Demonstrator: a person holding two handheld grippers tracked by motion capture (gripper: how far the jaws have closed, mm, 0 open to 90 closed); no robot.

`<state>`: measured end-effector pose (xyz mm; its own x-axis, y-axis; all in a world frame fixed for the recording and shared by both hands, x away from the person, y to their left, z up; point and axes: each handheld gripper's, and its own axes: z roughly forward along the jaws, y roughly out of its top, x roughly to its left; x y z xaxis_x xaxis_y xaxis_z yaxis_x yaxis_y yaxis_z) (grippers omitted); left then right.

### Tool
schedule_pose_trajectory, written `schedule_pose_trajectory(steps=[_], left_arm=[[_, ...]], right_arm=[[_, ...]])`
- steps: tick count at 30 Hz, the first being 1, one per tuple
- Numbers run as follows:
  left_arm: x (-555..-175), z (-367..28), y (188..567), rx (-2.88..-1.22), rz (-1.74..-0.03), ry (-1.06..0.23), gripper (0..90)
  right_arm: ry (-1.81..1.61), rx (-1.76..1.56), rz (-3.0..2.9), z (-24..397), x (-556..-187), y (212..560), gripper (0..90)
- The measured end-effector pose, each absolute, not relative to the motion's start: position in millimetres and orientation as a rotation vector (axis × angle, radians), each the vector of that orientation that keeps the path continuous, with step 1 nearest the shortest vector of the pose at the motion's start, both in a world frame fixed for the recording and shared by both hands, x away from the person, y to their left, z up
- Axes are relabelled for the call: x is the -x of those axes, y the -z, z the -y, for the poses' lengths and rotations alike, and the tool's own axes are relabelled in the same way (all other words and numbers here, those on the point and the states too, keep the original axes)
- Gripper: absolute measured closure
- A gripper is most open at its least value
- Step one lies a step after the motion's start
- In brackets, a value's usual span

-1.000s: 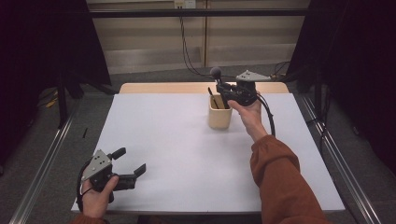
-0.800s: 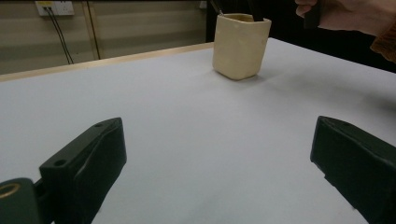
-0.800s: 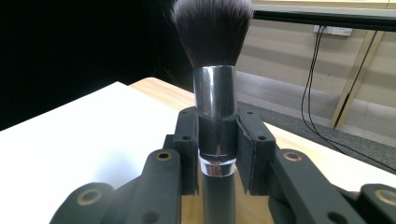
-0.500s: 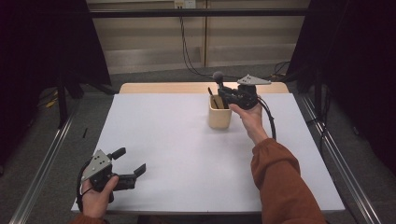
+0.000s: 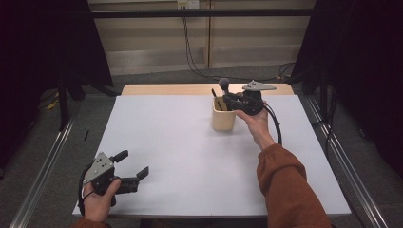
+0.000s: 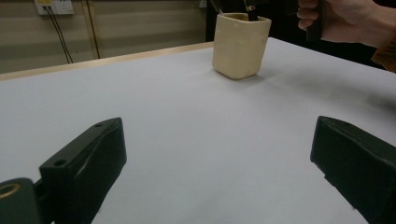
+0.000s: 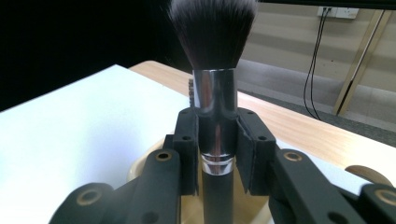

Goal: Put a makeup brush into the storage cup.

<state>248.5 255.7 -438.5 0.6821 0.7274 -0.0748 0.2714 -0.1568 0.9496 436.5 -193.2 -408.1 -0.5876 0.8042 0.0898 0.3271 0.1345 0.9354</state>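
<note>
A makeup brush (image 7: 215, 93) with dark bristles, a silver ferrule and a black handle stands upright over a cream cup (image 5: 223, 117) at the far middle of the white table (image 5: 190, 156). My right gripper (image 5: 230, 100) is shut on the brush, its pads (image 7: 187, 144) pressing the ferrule from both sides. The brush head (image 5: 224, 83) rises above the cup, and a thin dark stick (image 5: 214, 94) leans inside it. My left gripper (image 5: 130, 164) rests open near the front left corner, nothing between its fingers (image 6: 86, 161). The cup (image 6: 240, 44) stands far ahead of it.
The table's wooden far edge (image 5: 166, 89) runs behind the cup. Metal rails (image 5: 43, 156) flank the table on the floor. Cables (image 5: 190, 42) hang down the back wall. The right forearm in an orange sleeve (image 5: 285, 190) crosses the table's right half.
The brush and right gripper have stayed over the cup, shifting only slightly. The left gripper has not moved.
</note>
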Motion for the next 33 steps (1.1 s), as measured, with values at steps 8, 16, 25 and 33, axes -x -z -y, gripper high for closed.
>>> schedule_pose_trajectory(steps=[8, 16, 25, 33], left_arm=[[-248.4, -255.6, 438.5, -1.731, -0.805, -0.487, 3.5], [-248.6, -255.3, 438.7, -1.732, -0.807, -0.486, 3.6], [-249.1, -255.0, 438.7, -1.727, -0.809, -0.485, 3.6], [-252.8, -253.3, 439.2, -1.728, -0.817, -0.481, 3.6]], right_arm=[[-1.451, -1.092, -1.993, 194.1, -435.9, 410.0, 71.0], [-1.473, -1.103, -1.983, 194.3, -434.9, 409.8, 63.9], [-1.492, -1.101, -1.983, 195.9, -431.8, 409.0, 51.9], [-1.525, -1.107, -1.983, 199.8, -426.1, 413.6, 34.9]])
